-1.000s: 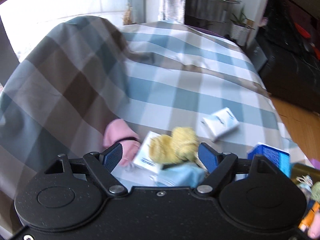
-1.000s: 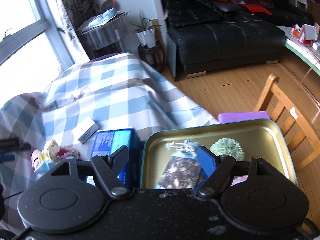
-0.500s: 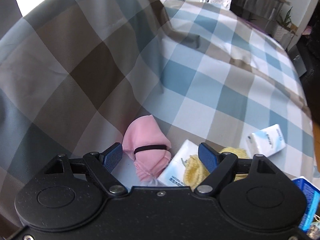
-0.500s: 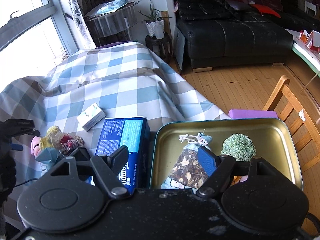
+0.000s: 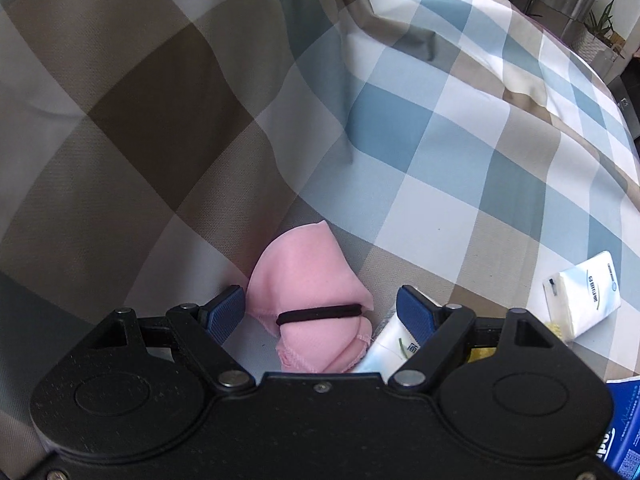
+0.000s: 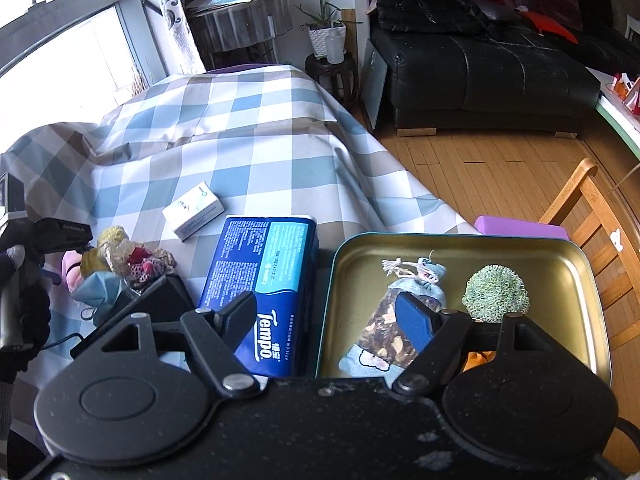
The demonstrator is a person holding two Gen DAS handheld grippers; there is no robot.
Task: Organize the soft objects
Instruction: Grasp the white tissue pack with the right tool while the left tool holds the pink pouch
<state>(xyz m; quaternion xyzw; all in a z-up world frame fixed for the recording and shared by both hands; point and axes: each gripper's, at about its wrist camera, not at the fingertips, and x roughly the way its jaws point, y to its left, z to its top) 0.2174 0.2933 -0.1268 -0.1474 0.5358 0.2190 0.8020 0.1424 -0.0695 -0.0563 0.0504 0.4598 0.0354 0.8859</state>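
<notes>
A pink cloth bundle (image 5: 308, 280) tied with a black band lies on the checked cloth, between the open fingers of my left gripper (image 5: 320, 312). It also shows in the right wrist view (image 6: 70, 268), beside a yellow soft toy (image 6: 108, 240) and a light blue cloth (image 6: 96, 286). My right gripper (image 6: 326, 318) is open and empty, held over the edge of a gold tin tray (image 6: 560, 256). In the tray lie a patterned sachet bag (image 6: 396, 320) and a green fuzzy ball (image 6: 496, 290).
A blue Tempo tissue pack (image 6: 264, 280) lies left of the tray. A small white tissue packet (image 6: 194, 210) (image 5: 580, 292) lies further back. Another white packet (image 5: 390, 346) sits by my left gripper's right finger. A wooden chair (image 6: 592, 216) and black sofa (image 6: 480, 64) stand at the right.
My left gripper has moved left and closer, so the pink bundle now sits between its fingers and the yellow toy has slid out of view. My right gripper drifted slightly.
</notes>
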